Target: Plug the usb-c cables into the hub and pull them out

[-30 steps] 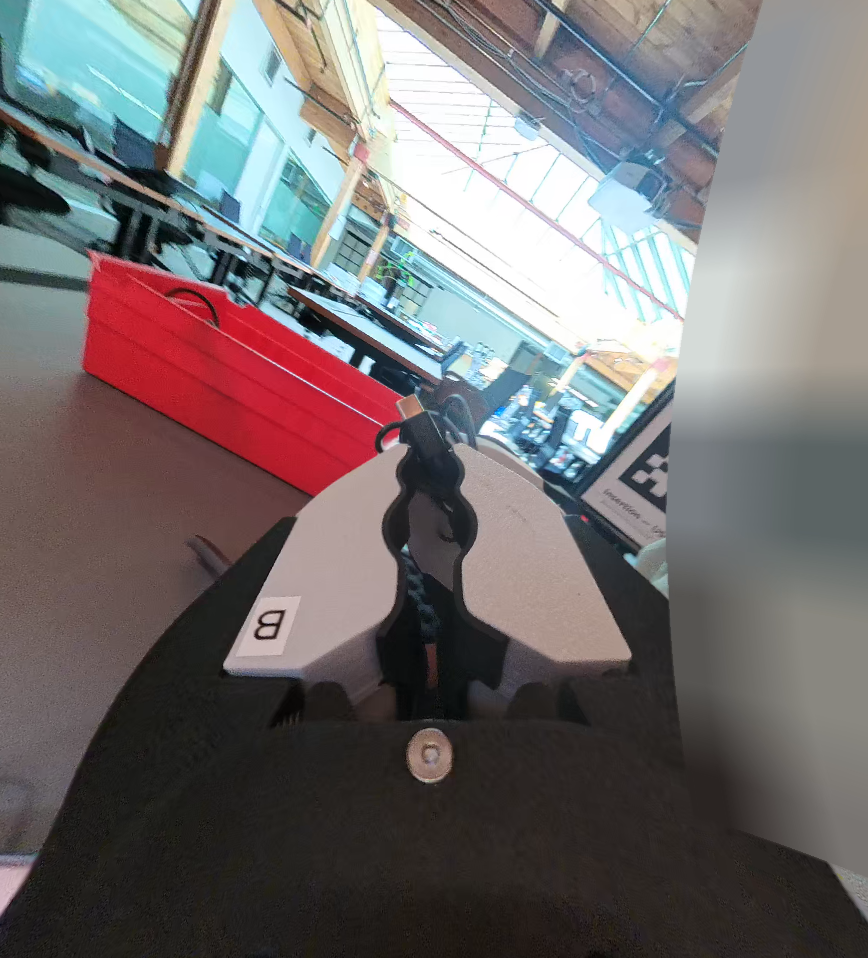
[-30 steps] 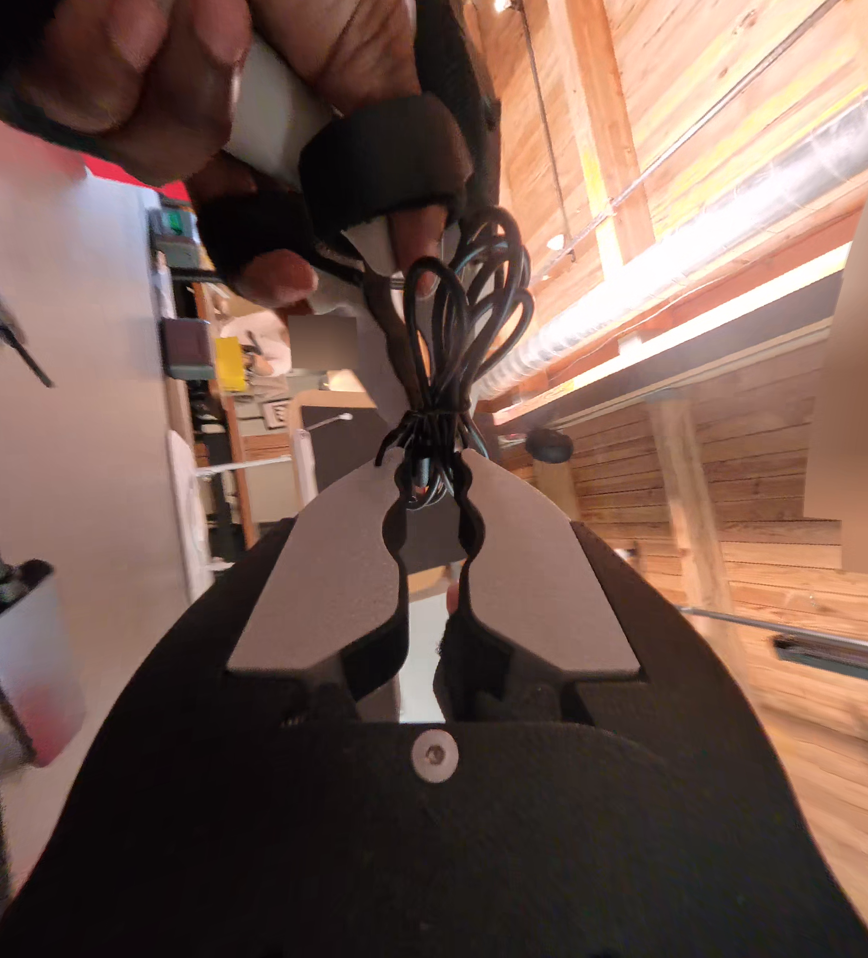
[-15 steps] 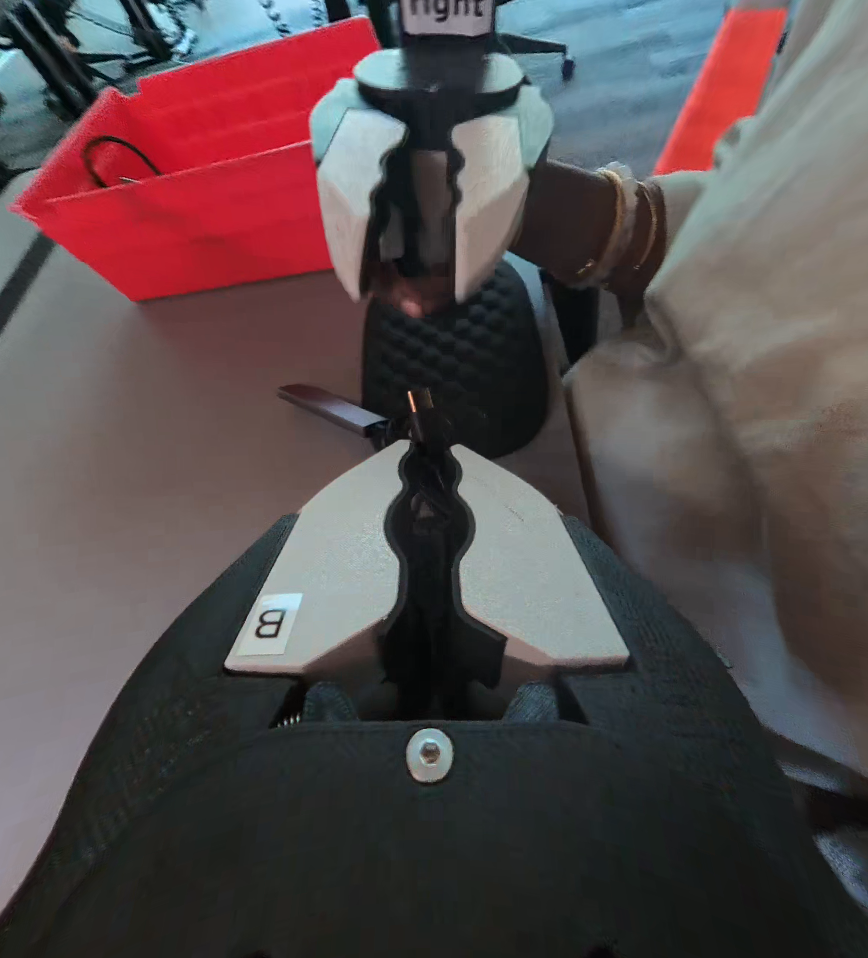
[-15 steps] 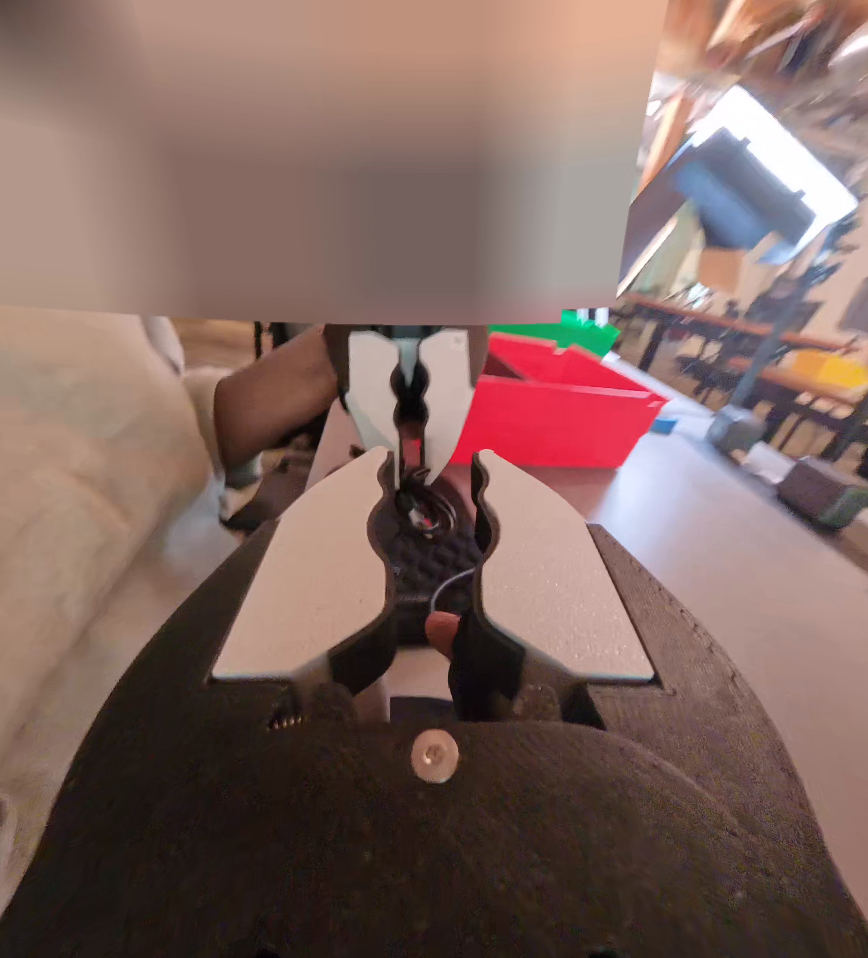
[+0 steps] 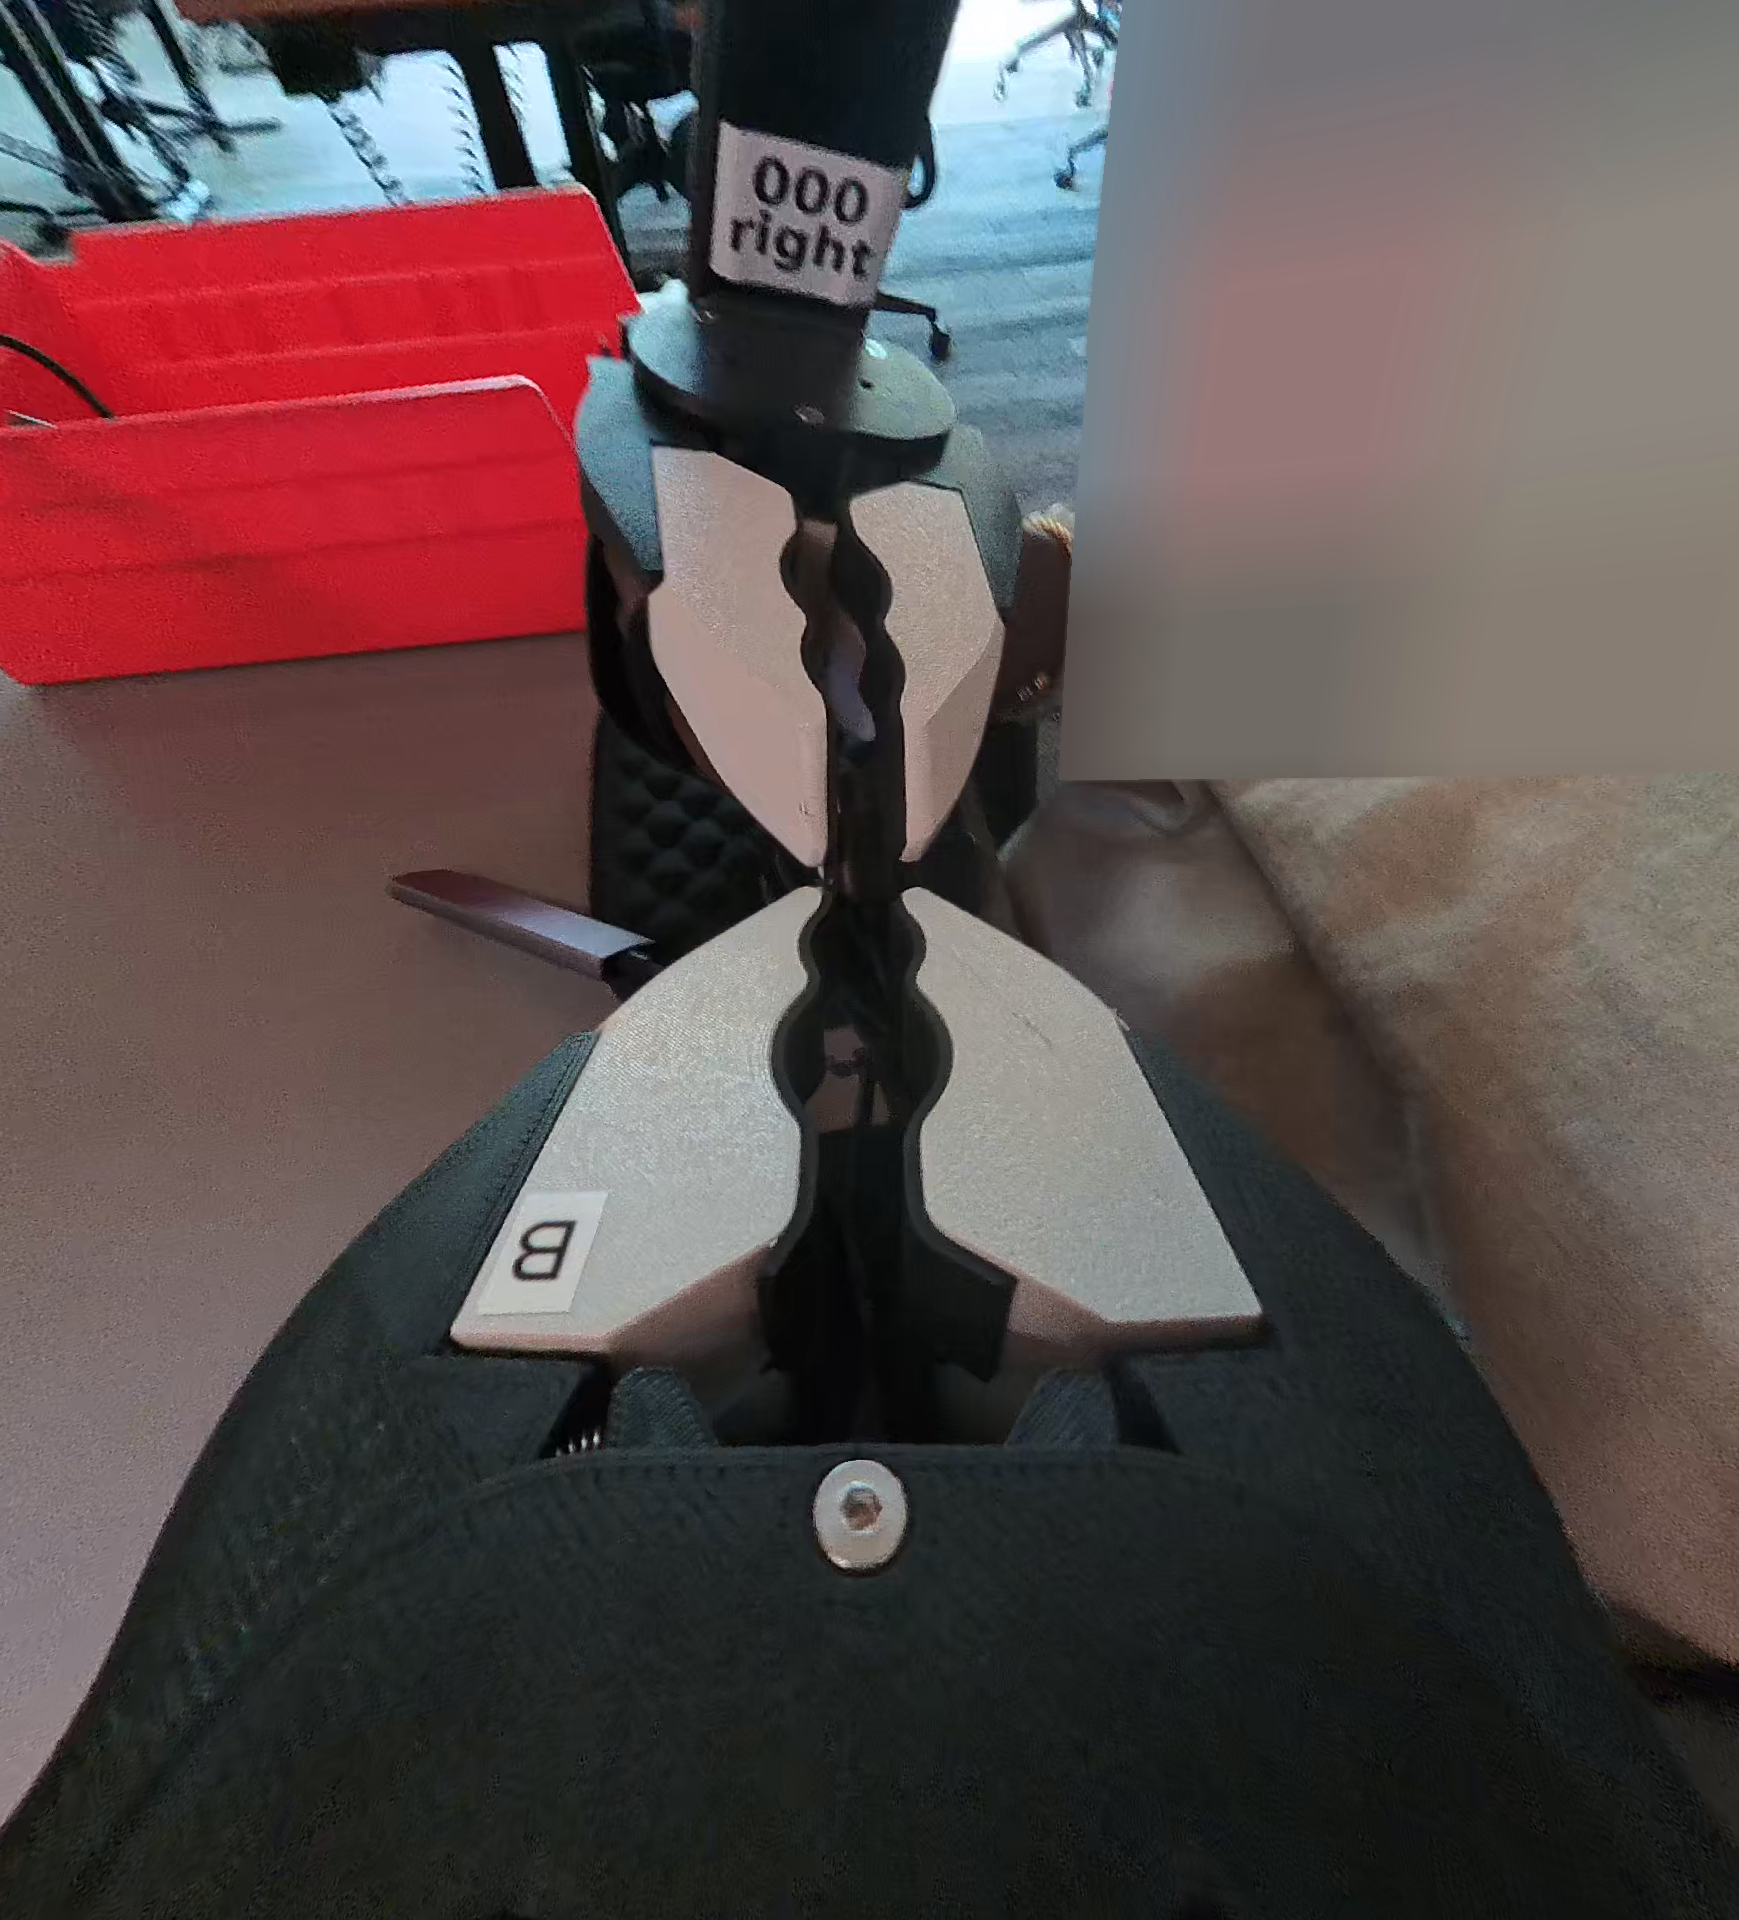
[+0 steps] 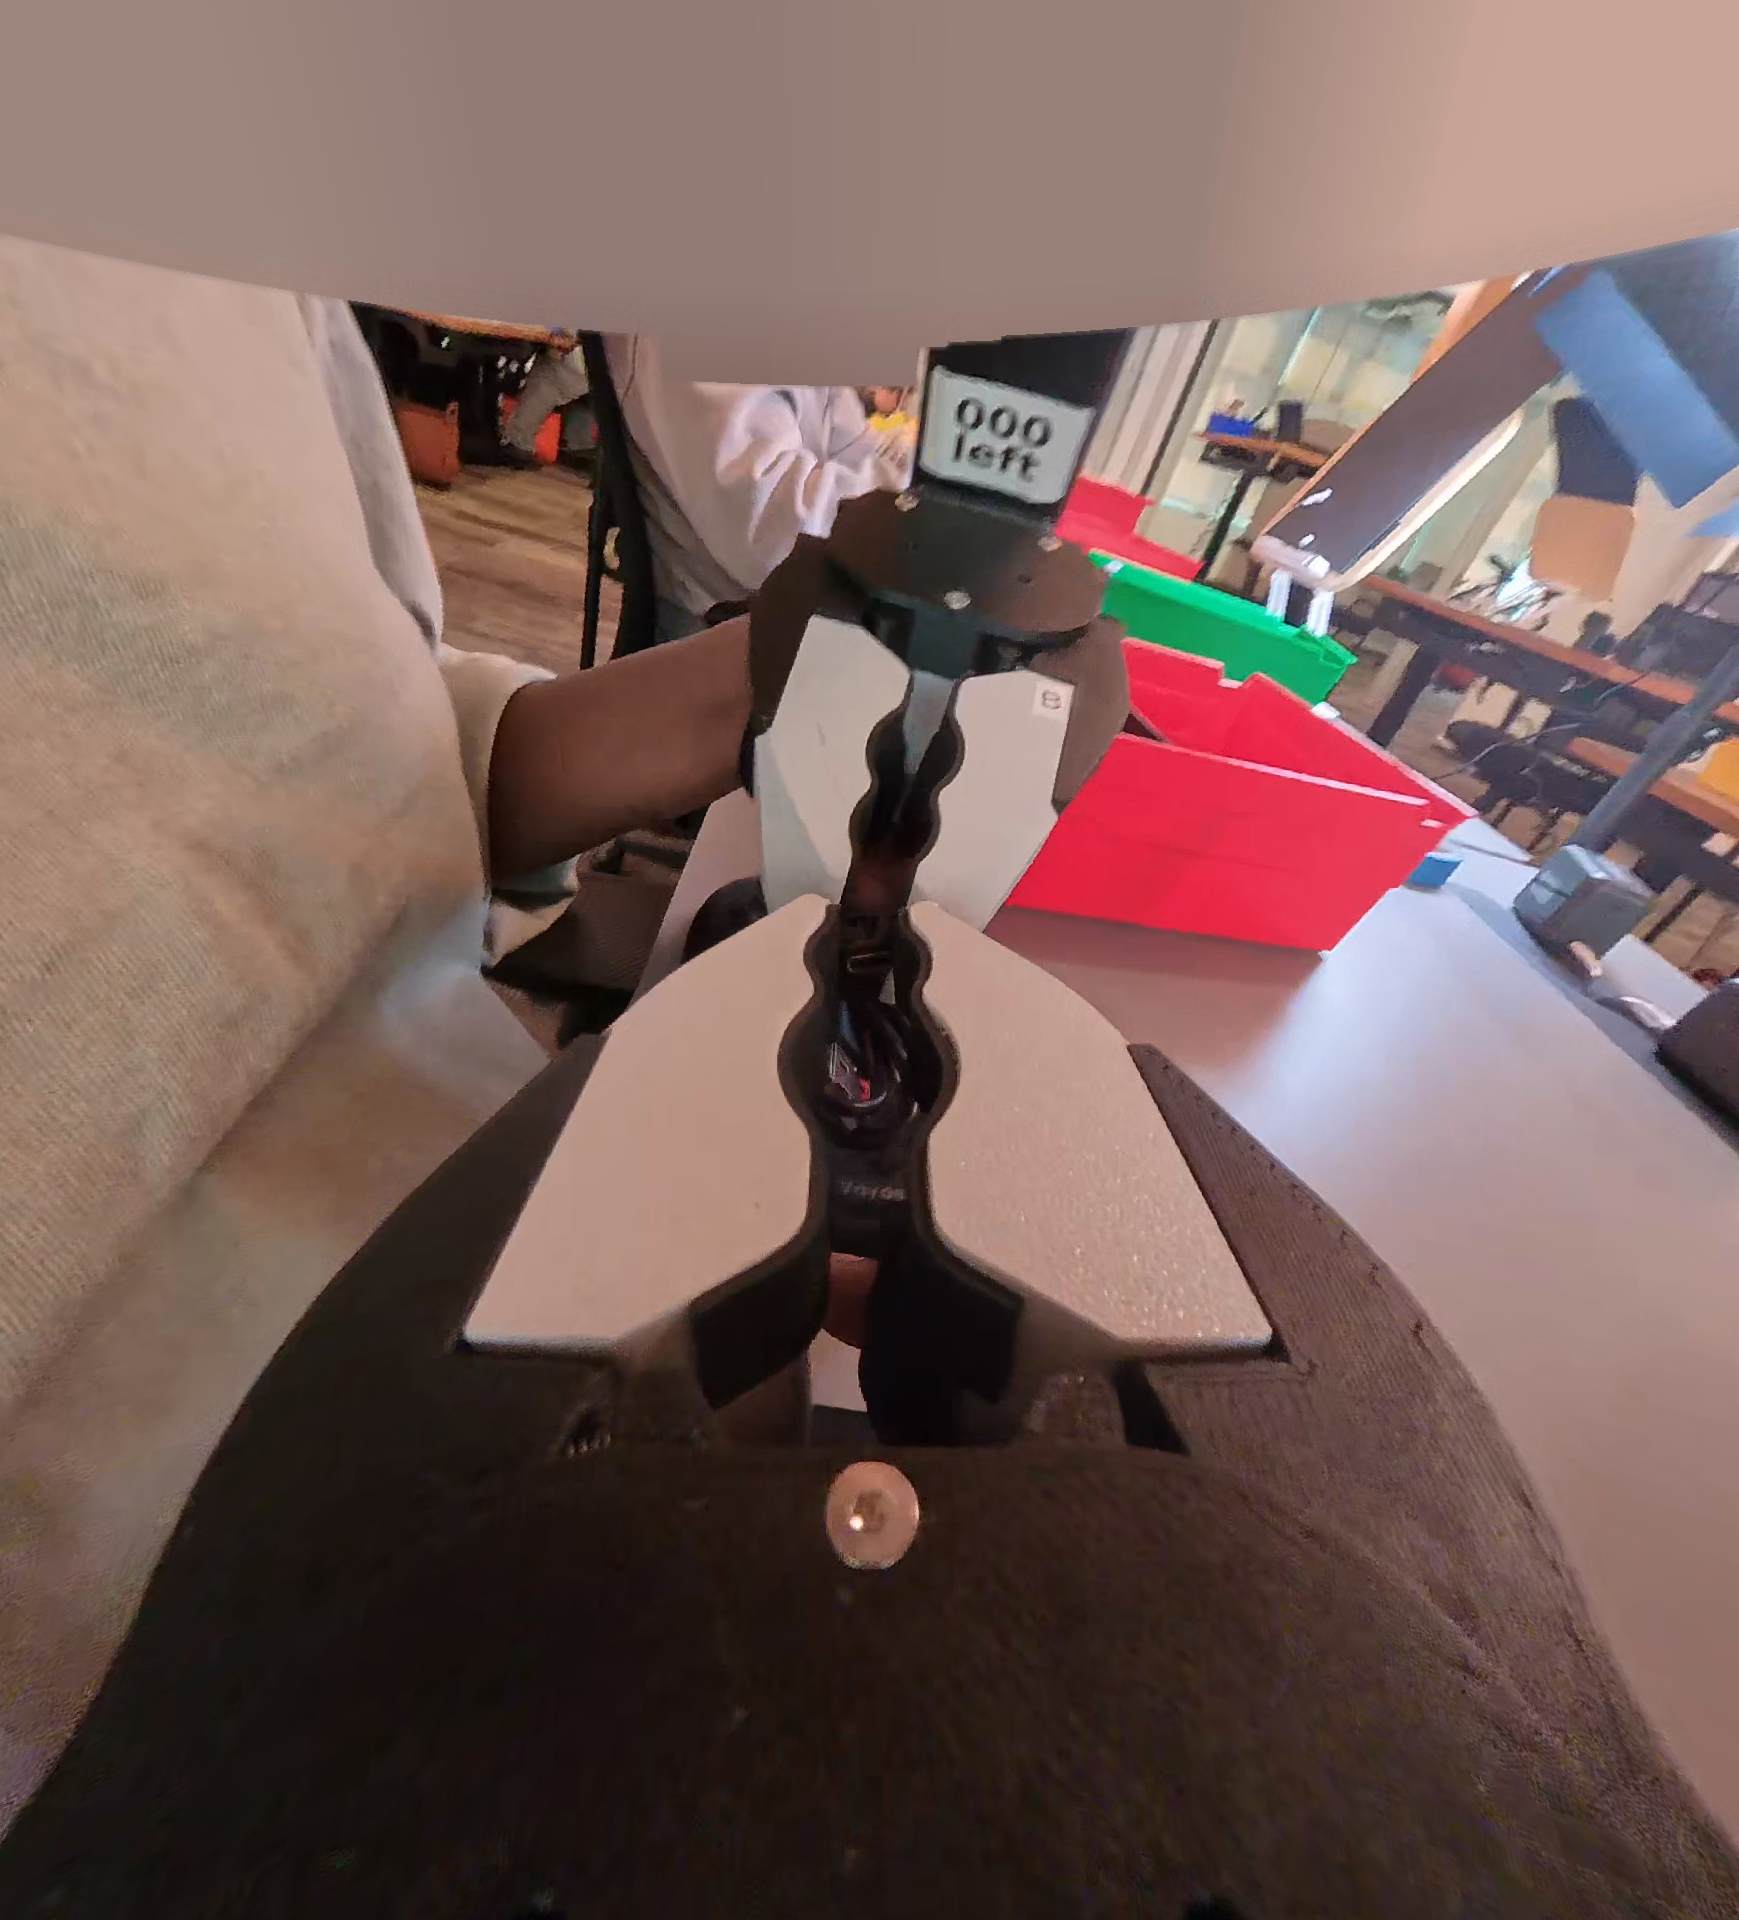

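My left gripper [image 5: 860, 899] is shut on a black usb-c cable [image 5: 860, 1049] that runs between its fingers. My right gripper [image 6: 870, 909] is shut on a black cable bundle [image 6: 870, 1081]. A slot-shaped connector end [image 6: 865, 961] shows just inside its tips. The two grippers face each other tip to tip above the table: the right gripper [image 5: 844, 857] points down at me in the left wrist view, and the left gripper [image 6: 880, 878] does the same in the right wrist view. A flat dark bar [image 5: 522, 920], possibly the hub, lies on the table to the left of the tips.
A red bin [image 5: 252, 520] holding a black cable stands behind on the brown table [image 5: 169, 987]; it also shows in the right wrist view [image 6: 1229, 831], with a green bin [image 6: 1218, 623] beyond. A black quilted object [image 5: 667, 831] sits behind the bar. A person's beige sleeve [image 5: 1467, 1143] fills the right. Left and right tips are no more than a few centimetres apart.
Both grippers swung down from pointing at the ceiling to face each other, then closed the gap until their tips meet. The right gripper's fingers have closed in further.
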Tool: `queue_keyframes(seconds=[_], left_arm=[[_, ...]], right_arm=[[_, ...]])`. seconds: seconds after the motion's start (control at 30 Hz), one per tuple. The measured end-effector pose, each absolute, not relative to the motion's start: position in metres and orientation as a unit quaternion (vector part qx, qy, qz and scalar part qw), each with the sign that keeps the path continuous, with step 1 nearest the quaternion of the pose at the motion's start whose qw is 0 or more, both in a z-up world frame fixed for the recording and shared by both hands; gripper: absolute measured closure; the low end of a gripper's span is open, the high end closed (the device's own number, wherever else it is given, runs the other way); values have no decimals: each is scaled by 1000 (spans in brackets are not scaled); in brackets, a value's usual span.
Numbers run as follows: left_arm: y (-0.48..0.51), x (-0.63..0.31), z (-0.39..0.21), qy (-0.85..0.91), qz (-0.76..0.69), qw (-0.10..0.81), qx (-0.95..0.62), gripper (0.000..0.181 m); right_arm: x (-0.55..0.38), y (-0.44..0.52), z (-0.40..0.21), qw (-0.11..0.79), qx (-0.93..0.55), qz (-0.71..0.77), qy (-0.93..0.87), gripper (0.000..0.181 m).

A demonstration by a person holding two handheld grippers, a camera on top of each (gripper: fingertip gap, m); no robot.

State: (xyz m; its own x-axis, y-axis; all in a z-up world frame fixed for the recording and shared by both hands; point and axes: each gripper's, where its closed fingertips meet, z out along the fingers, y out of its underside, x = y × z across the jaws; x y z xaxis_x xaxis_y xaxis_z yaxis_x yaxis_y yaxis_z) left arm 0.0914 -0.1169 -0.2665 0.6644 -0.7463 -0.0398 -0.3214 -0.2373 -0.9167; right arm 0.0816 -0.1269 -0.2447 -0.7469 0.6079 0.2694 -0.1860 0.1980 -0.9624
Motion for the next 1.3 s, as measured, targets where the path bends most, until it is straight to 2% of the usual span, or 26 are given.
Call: queue_keyframes(seconds=[0.07,0.13,0.27,0.4,0.5,0.57,0.67,0.9,1.0,1.13,1.3], left_arm=[[-112,90,-261,338,-198,528,-754,160],[-105,89,-260,334,-166,545,-751,156],[-94,85,-256,366,-60,583,-723,173],[-96,87,-250,354,-95,601,-710,174],[-95,84,-256,348,-99,589,-723,175],[-99,84,-265,354,-110,548,-750,175],[-107,79,-286,371,-99,465,-798,176],[-119,86,-300,400,-135,400,-814,175],[-119,86,-302,397,-144,394,-816,175],[-121,86,-304,395,-154,398,-814,175],[-115,87,-295,398,-137,471,-775,174]], right_arm=[[79,-120,-236,343,-157,631,-678,173],[77,-115,-230,355,-167,647,-654,173],[75,-113,-224,354,-172,672,-627,174],[77,-113,-220,350,-168,686,-615,174],[75,-111,-227,357,-170,663,-636,174],[77,-113,-239,347,-167,631,-674,173],[82,-116,-250,345,-160,572,-727,157],[84,-120,-276,323,-157,482,-799,162],[84,-123,-283,315,-150,467,-812,170],[84,-125,-285,311,-150,468,-814,172],[83,-122,-276,298,-165,529,-777,172]])
